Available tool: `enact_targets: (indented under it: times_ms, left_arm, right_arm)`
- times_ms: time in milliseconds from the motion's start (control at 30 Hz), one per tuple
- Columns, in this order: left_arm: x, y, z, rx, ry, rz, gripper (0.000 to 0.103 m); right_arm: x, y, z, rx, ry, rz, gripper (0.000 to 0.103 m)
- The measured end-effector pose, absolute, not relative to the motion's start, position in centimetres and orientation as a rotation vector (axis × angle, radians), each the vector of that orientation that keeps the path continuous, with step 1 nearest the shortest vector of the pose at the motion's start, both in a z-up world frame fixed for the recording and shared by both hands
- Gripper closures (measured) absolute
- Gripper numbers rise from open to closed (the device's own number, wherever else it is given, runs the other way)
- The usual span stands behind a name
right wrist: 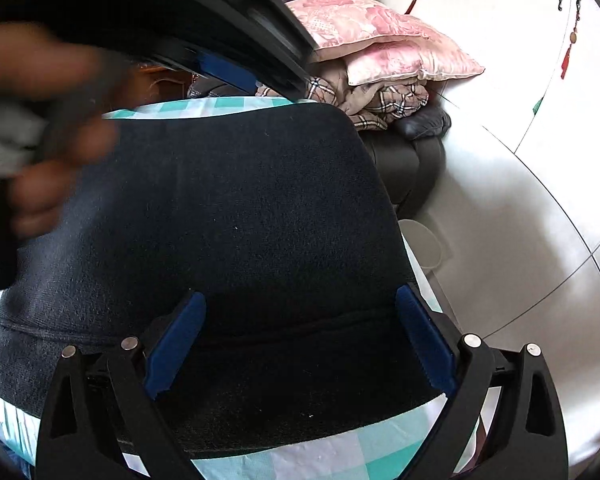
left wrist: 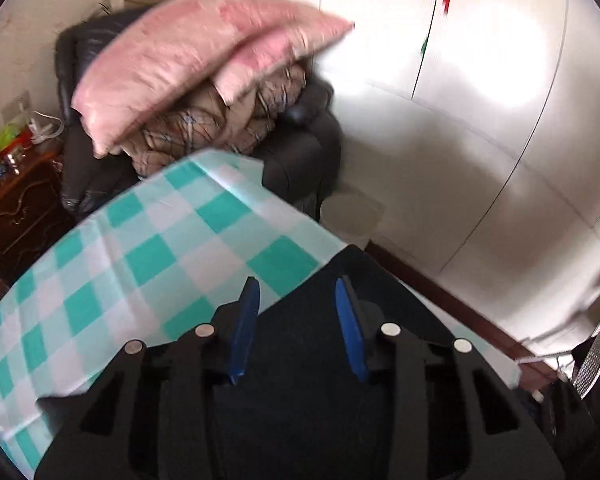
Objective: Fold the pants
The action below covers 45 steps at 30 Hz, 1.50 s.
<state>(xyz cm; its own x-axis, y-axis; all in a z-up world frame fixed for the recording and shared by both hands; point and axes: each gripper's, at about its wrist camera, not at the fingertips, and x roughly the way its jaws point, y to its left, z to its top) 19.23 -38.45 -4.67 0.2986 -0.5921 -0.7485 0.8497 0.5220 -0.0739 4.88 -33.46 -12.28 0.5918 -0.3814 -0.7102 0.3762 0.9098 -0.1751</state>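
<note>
Left gripper, seen in its own wrist view at the bottom centre of the frame, has its two blue pads standing apart with nothing pinched between them; dark fabric of the pants lies below and behind them, filling the lower middle of the frame. The pants rest on a tabletop under a teal-and-white checked cloth that runs from lower left toward the centre. In the upper left, two pink pillows are stacked on a plaid blanket on a dark armchair. A wooden cabinet with small clutter on top sits at the left edge, visible only in this view. White wardrobe doors fill the right side. The whole frame is motion-blurred.

Right gripper, in its own wrist view, is spread wide at the bottom of the frame, its two blue pads to either side of the dark pants without pressing them. Here the pants show as one broad folded panel covering most of the frame, with the checked cloth showing at the lower edge and above the far end. Only this view shows a person's blurred hand at the left edge and the left gripper crossing the upper left. The two pink pillows, the blanket and the armchair appear at the upper centre.
</note>
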Motion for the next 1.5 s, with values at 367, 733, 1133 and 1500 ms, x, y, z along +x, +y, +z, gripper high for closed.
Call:
enact_targets:
  times_ms: [367,733,1133,1500]
  left_arm:
    - [21.0,-40.4,-8.5,0.412,0.907,-0.918,0.06]
    - [18.5,-30.5,-3.9,0.155,0.855,-0.867,0.06]
    - [16.9,-22.2,-10.1,0.135,0.978,-0.75,0.059]
    - [16.3,-25.0,-6.8,0.175,0.88,-0.787,0.057]
  right_arm:
    - [5.3,-33.7,-12.6,0.0,0.824,-0.445,0.01]
    - [5.9,-33.7,-12.6,0.001,0.83,-0.448,0.008]
    - [5.1,-33.6,-11.5,-0.024,0.815,-0.433,0.01]
    - [2.0,-37.8,-11.7,0.122,0.832,-0.573,0.01]
